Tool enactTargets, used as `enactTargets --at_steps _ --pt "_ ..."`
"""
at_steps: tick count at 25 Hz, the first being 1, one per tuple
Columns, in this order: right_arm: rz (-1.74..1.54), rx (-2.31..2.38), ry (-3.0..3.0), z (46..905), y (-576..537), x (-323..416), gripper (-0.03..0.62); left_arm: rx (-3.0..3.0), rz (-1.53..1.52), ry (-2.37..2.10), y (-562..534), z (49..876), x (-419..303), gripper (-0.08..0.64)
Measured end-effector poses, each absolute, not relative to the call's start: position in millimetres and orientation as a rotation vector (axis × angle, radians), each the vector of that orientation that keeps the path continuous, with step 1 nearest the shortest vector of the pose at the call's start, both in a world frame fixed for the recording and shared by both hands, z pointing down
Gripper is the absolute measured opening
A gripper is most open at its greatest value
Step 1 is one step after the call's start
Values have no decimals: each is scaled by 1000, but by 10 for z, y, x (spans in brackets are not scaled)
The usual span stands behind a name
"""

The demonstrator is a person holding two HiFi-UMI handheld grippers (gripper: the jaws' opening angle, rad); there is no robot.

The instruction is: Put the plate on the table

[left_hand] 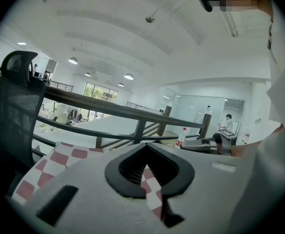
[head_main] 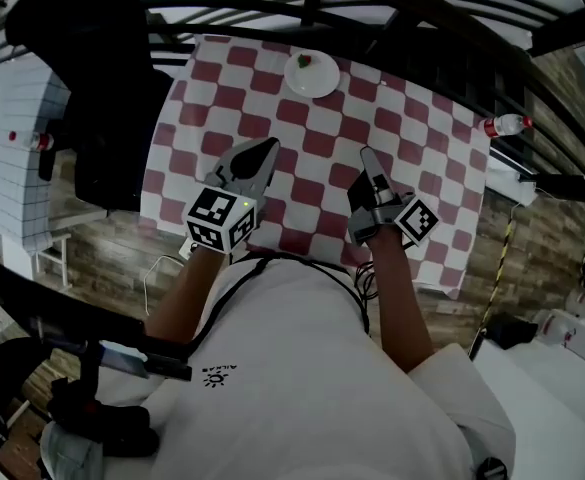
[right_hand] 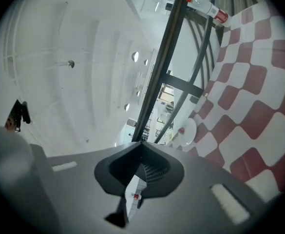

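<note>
On the plate point(head_main: 312, 75) at the far end of the table point(head_main: 272, 128) sits a small red-and-green thing point(head_main: 304, 62) — too small to tell what it is. The table's near edge is hidden behind the person's white shirt point(head_main: 302, 368), and part of its left edge lies behind a black chair point(head_main: 102, 78). Just off the table's right edge lies a bottle point(head_main: 507, 125) — its label is unreadable.

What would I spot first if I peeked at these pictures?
The big red-and-white checkered tablecloth jumps out first. At its far edge sits a small round white plate with something red on it. Closer in, the left hand-held gripper and the right hand-held gripper are held shut above the cloth.
</note>
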State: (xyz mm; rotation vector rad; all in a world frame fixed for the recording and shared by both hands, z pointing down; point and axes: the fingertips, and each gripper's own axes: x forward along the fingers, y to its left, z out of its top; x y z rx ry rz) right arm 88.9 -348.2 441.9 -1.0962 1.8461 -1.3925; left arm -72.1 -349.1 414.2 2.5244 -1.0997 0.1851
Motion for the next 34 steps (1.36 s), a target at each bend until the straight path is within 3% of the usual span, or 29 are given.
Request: enactTargets --at_steps 34 --pt "-1194 -1147 2151 3912 -2424 690 6 2585 188 -1030 -2724 3847 -801 2"
